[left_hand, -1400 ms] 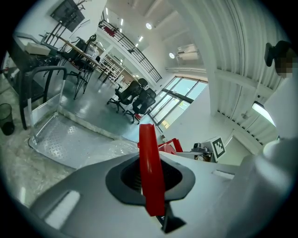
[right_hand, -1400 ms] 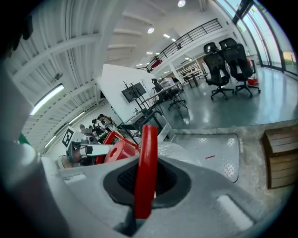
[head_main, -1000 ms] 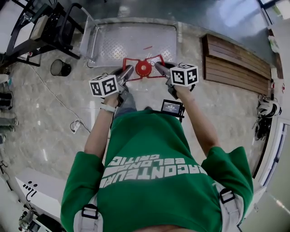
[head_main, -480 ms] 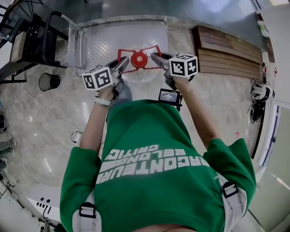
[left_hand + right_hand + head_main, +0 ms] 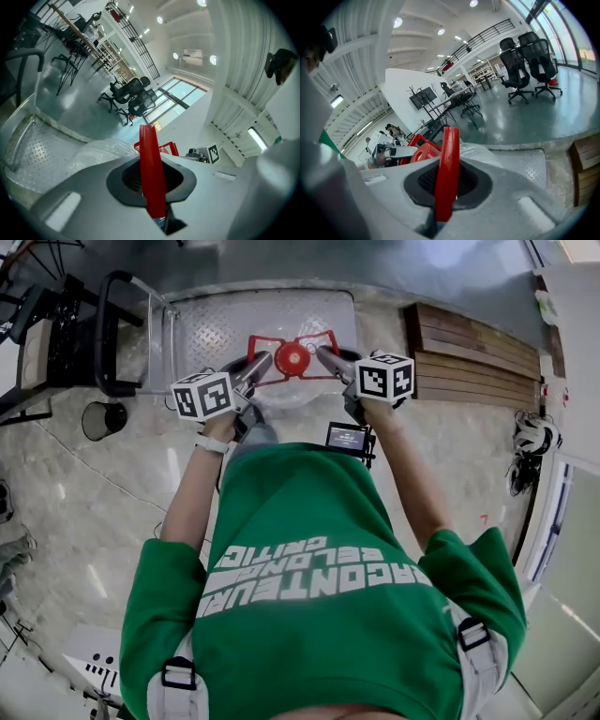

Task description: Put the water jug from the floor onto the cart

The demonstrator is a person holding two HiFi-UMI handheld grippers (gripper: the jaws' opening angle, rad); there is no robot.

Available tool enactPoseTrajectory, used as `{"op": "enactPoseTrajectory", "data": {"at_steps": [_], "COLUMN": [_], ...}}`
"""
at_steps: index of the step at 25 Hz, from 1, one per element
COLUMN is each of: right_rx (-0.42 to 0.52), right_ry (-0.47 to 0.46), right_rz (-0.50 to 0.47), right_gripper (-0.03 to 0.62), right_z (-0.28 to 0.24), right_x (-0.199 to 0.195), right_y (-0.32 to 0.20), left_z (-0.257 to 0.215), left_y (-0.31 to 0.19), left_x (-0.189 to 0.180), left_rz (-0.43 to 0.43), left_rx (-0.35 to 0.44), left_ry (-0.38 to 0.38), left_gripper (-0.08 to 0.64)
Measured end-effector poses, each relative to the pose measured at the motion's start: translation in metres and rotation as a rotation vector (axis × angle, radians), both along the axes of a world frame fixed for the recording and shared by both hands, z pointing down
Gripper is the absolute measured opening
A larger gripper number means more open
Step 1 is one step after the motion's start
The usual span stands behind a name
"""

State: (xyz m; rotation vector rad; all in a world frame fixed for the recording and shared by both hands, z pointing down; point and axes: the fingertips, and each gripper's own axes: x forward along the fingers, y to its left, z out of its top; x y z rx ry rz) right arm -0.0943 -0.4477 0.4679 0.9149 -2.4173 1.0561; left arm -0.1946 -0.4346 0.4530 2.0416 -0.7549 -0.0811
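The water jug is clear plastic with a red cap and a red handle frame. It hangs between my two grippers over the near end of the cart's metal deck. My left gripper is shut on the frame's left bar. My right gripper is shut on the right bar. The left gripper view shows the jug's clear body above the deck. The right gripper view shows the cap and the deck.
The cart's black push handle stands at its left end. A wooden pallet lies to the right of the cart. A black bin and dark desks are at the left, and a cable bundle at the right.
The person has stepped forward with the jug still held by both grippers. The cart has come nearer, and the jug now hangs over its deck instead of before its edge.
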Motion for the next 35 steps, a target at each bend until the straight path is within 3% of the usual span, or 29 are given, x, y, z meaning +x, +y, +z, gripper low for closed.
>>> {"op": "enactPoseTrajectory", "data": {"at_steps": [11, 21, 28, 35], "right_rx": [-0.005, -0.008, -0.026, -0.038], "right_ry": [-0.021, -0.043, -0.107, -0.105], "right_rz": [-0.023, -0.147, -0.157, -0.13], "right_gripper": [0.008, 0.008, 0.006, 0.006], "right_z": [-0.001, 0.005, 0.009, 0.018], "right_x": [-0.02, 0.011, 0.043, 0.058], "right_y": [-0.057, -0.093, -0.116, -0.135], "left_z": [-0.001, 0.005, 0.008, 0.016], "left_y": [-0.053, -0.08, -0.103, -0.126], "left_x": [-0.019, 0.021, 0.052, 0.065], "left_rz": [-0.019, -0.106, -0.145, -0.116], "left_rx": [-0.01, -0.077, -0.07, -0.065], "left_ry": [-0.021, 0.013, -0.017, -0.044], "left_gripper": [0.043, 0.041, 0.041, 0.041]}}
